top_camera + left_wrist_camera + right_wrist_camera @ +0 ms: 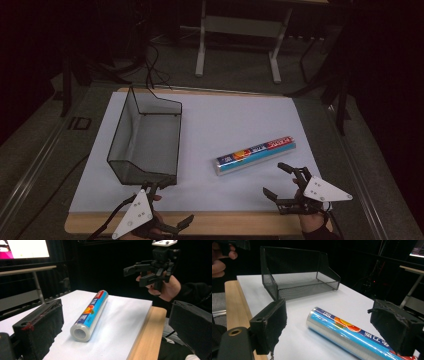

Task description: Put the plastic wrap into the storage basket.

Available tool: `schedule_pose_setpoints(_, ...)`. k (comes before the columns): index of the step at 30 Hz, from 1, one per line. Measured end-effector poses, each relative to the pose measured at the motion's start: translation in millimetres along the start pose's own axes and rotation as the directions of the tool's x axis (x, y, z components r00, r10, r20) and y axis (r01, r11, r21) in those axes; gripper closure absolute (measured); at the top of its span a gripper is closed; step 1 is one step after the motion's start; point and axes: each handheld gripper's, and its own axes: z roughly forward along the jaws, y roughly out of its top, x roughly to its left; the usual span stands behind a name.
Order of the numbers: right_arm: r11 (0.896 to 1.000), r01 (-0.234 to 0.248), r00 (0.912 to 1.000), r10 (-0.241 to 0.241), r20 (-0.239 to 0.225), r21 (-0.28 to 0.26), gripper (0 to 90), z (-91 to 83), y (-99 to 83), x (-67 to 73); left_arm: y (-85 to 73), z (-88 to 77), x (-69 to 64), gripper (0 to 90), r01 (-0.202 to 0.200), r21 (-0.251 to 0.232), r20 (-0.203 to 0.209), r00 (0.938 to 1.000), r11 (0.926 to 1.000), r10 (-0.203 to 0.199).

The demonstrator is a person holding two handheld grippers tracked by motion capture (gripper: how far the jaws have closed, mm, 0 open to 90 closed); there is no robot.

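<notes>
- Cling-film roll (255,154) lies flat on the white board (220,125), to the right of the black mesh basket (145,137) and well apart from it, slanting so that its far end points away from the basket.
- Its wrapper is blue with a shiny silver strip along one side, an orange fruit picture near the middle and red printing at the far end; the small lettering is too blurred to read in the high view.
- The left gripper view looks into the roll's (90,314) open end and shows the hollow core, which the high view does not reveal.
- In the right gripper view the roll (347,336) runs off the bottom edge, so its far end is cut off; the figures "180" can be made out near the close end.
- Right gripper (283,181) hovers just beside the roll on the side away from the basket, jaws spread wide with nothing between the pads.
- The left gripper view shows that same right gripper (138,273) held in a hand above the board's wooden edge.
- Left gripper (170,206) sits at the basket's near corner, by the board's front edge; its jaws stand wide and empty.
- The right gripper view shows the basket (299,277) standing empty; its near wall is low and its back is taller.
- The room beyond the board is dark and hard to make out.
</notes>
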Motion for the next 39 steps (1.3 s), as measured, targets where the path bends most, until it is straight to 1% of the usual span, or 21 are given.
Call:
schedule_pose_setpoints(2, 1.000, 0.003, 1.0000, -0.003, -0.008, 0.010, 14.1, 1.2, -0.3, 0.2, -0.3, 0.0, 2.7, 0.3, 0.011, 0.009, -0.001, 0.9999, 0.9999, -0.011)
schedule_pose_setpoints(4, 1.000, -0.011, 0.9990, 0.012, -0.042, 0.024, 14.6, 4.3, -0.7, 1.2, -0.6, -0.3, 4.5, 0.3, 0.012, 0.017, -0.010, 0.9999, 0.9998, -0.012)
schedule_pose_setpoints(5, 0.999, -0.021, 0.9970, 0.023, -0.074, 0.037, 14.6, 6.6, -0.7, 1.9, -0.9, -1.0, 4.8, 0.3, 0.004, 0.015, -0.015, 0.9999, 0.9999, -0.004)
schedule_pose_setpoints(12, 0.996, -0.015, 0.9940, 0.024, -0.107, 0.082, 12.3, 12.9, 3.7, 4.7, -0.4, -2.6, 2.9, 0.3, -0.003, 0.000, -0.005, 1.0000, 1.0000, 0.003)
schedule_pose_setpoints(13, 0.995, -0.044, 0.9914, 0.054, -0.119, 0.085, 10.8, 14.0, 4.7, 1.9, 0.4, -2.8, 3.0, 0.3, -0.003, -0.006, -0.003, 1.0000, 1.0000, 0.003)
schedule_pose_setpoints(14, 0.995, -0.044, 0.9914, 0.054, -0.119, 0.085, 10.8, 14.0, 4.7, 1.9, 0.4, -2.8, 3.0, 0.3, -0.003, -0.006, -0.003, 1.0000, 1.0000, 0.003)
schedule_pose_setpoints(15, 0.994, -0.078, 0.9898, 0.087, -0.113, 0.075, 10.4, 14.2, 6.4, -1.0, 2.7, -3.2, 3.7, 0.3, 0.010, 0.023, 0.003, 0.9999, 0.9997, -0.010)
schedule_pose_setpoints(16, 0.994, -0.078, 0.9898, 0.087, -0.113, 0.075, 10.4, 14.2, 6.4, -1.0, 2.7, -3.2, 3.7, 0.3, 0.010, 0.023, 0.003, 0.9999, 0.9997, -0.010)
schedule_pose_setpoints(17, 0.995, -0.085, 0.9860, 0.093, -0.139, 0.061, 10.1, 12.2, 6.6, -5.6, 5.2, -4.5, 3.4, 0.3, 0.024, 0.038, -0.012, 0.9996, 0.9990, -0.024)
schedule_pose_setpoints(18, 0.995, -0.085, 0.9860, 0.093, -0.139, 0.061, 10.1, 12.2, 6.6, -5.6, 5.2, -4.5, 3.4, 0.3, 0.024, 0.038, -0.012, 0.9996, 0.9990, -0.024)
schedule_pose_setpoints(19, 0.994, -0.066, 0.9877, 0.078, -0.136, 0.092, 10.1, 12.7, 7.5, -7.7, 7.4, -6.4, 2.8, 0.3, 0.017, 0.032, -0.023, 0.9996, 0.9993, -0.016)
schedule_pose_setpoints(21, 0.993, -0.054, 0.9895, 0.067, -0.128, 0.102, 10.1, 12.5, 7.5, -7.9, 8.6, -6.4, 1.6, 0.3, 0.009, 0.032, -0.036, 0.9993, 0.9994, -0.008)
schedule_pose_setpoints(22, 0.993, -0.039, 0.9910, 0.053, -0.123, 0.114, 10.1, 12.5, 6.9, -8.6, 8.5, -5.9, 1.0, 0.3, 0.014, 0.035, -0.031, 0.9994, 0.9993, -0.013)
schedule_pose_setpoints(23, 0.987, -0.033, 0.9879, 0.056, -0.144, 0.158, 10.1, 14.3, 7.0, -10.2, 8.0, -5.3, 0.6, 0.3, 0.014, 0.041, -0.028, 0.9995, 0.9991, -0.013)
schedule_pose_setpoints(26, 0.970, -0.016, 0.9836, 0.059, -0.171, 0.242, 9.5, 20.3, 5.2, -14.6, 6.9, -2.8, -1.5, 0.3, 0.003, 0.069, -0.029, 0.9996, 0.9976, -0.001)
schedule_pose_setpoints(27, 0.970, -0.016, 0.9836, 0.059, -0.171, 0.242, 9.5, 20.3, 5.2, -14.6, 6.9, -2.8, -1.5, 0.3, 0.003, 0.069, -0.029, 0.9996, 0.9976, -0.001)
schedule_pose_setpoints(28, 0.964, -0.014, 0.9792, 0.067, -0.191, 0.267, 9.4, 22.4, 4.5, -17.0, 7.0, -2.3, -2.0, 0.3, 0.000, 0.072, -0.023, 0.9997, 0.9974, 0.002)
schedule_pose_setpoints(30, 0.952, 0.009, 0.9792, 0.054, -0.196, 0.306, 9.4, 26.4, 3.7, -22.3, 7.3, -2.2, -1.7, 0.2, 0.006, 0.070, -0.021, 0.9998, 0.9975, -0.005)
schedule_pose_setpoints(34, 0.943, 0.029, 0.9783, 0.042, -0.203, 0.332, 9.4, 29.1, 4.8, -26.6, 7.5, -1.8, -0.9, 0.3, 0.025, 0.079, -0.004, 0.9997, 0.9966, -0.025)
schedule_pose_setpoints(35, 0.928, 0.056, 0.9759, 0.027, -0.217, 0.369, 9.4, 32.4, 6.6, -30.5, 7.6, -1.8, -1.4, 0.3, 0.026, 0.081, 0.000, 0.9996, 0.9963, -0.026)
schedule_pose_setpoints(39, 0.893, 0.096, 0.9637, 0.028, -0.266, 0.440, 9.5, 39.9, 9.1, -39.1, 8.8, -1.1, -3.1, 0.3, 0.014, 0.091, 0.007, 0.9999, 0.9958, -0.015)
